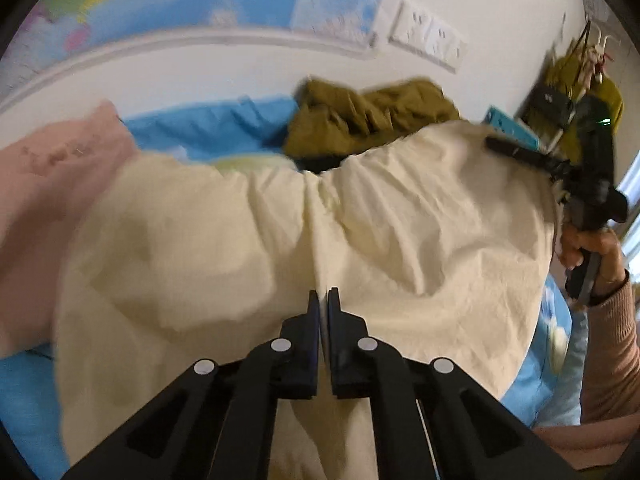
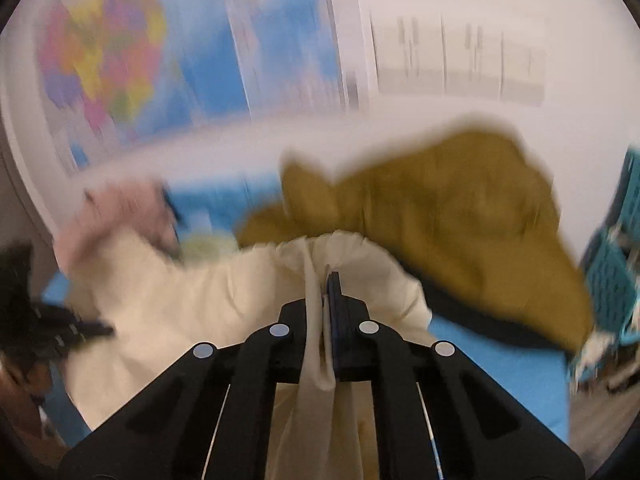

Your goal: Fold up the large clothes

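A large cream garment (image 1: 360, 240) lies rumpled across the blue bed sheet (image 1: 208, 128). Creases in it run straight into my left gripper (image 1: 323, 300), whose jaws are shut on a fold near the garment's near edge. In the right wrist view the same cream garment (image 2: 200, 300) bunches up between the fingers of my right gripper (image 2: 326, 280), shut on a gathered edge with cloth hanging down between the jaws. The left wrist view shows the right gripper (image 1: 494, 145) at the garment's far right corner, carried by a hand (image 1: 588, 248) in a pink sleeve.
An olive garment (image 1: 360, 120) lies crumpled just behind the cream one, against the wall. A pink garment (image 1: 52, 184) sits at the left. A teal basket (image 2: 616, 264) stands at the right. Map posters (image 2: 120, 60) and wall sockets (image 1: 428, 38) are on the white wall.
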The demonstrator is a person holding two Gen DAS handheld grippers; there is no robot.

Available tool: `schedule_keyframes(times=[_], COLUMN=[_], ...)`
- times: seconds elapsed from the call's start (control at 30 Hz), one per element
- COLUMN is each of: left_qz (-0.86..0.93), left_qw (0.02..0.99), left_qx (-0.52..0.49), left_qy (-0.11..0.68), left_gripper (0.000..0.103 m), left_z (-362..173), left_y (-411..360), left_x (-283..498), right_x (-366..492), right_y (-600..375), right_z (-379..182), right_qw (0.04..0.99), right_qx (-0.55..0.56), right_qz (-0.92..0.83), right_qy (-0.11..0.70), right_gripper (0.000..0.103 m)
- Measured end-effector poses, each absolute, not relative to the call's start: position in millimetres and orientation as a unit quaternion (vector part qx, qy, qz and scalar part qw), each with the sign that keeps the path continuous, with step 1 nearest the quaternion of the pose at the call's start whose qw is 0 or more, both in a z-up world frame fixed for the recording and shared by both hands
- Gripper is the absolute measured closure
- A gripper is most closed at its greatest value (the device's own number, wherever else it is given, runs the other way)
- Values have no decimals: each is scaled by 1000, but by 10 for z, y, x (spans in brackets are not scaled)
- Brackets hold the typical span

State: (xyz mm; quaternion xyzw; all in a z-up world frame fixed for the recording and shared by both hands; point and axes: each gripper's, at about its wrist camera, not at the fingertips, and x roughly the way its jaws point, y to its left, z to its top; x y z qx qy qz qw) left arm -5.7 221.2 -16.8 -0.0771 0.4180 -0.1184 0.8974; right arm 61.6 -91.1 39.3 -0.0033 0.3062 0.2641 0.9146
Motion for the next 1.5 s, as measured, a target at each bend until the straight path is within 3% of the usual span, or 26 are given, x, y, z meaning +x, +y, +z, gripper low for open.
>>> schedule_keyframes(times=[0.1, 0.23, 0.33, 0.43, 0.5, 0.57, 0.77, 0.87, 1.07, 1.27, 1.5], left_qz=[-94, -70, -51, -36, -21, -19, 37, 56, 81, 74, 55], left_qw=[912, 902, 897, 903, 911, 920, 920, 909, 900, 919, 920], left_qx=[-85, -84, -78, -78, -71, -76, -36, -40, -74, -29, -31], left_qy=[390, 417, 431, 421, 405, 383, 388, 410, 422, 385, 387], left_gripper=[100, 89, 80, 76, 75, 65, 60, 67, 79, 59, 54], left_z=[-36, -202, -365, -283, -180, -54, -64, -235, -360, -126, -163], left_y=[2298, 2354, 2397, 2479, 2515, 2592, 2744, 2815, 2976, 2657, 2462], left_x=[-125, -68, -70, -152, -222, -335, -347, -271, -286, -487, -579], right_x=[677, 1050, 1085, 949, 774, 545, 274, 464, 686, 251, -122], right_y=[-683, -400, -405, -585, -716, -826, -493, -297, -267, -557, -576], right_z=[477, -147, -435, -262, -66, 112, -41, -329, -478, -80, 4], right_qw=[925, 885, 871, 885, 899, 906, 885, 878, 867, 881, 870], right_qx=[-41, -95, -113, -87, -69, -49, -97, -128, -93, -49, -44], right_qz=[256, 242, 226, 218, 224, 247, 298, 270, 277, 302, 342], right_qy=[278, 386, 421, 401, 370, 341, 345, 375, 403, 362, 354], right_gripper=[98, 97, 84, 56, 51, 48, 53, 61, 62, 52, 46])
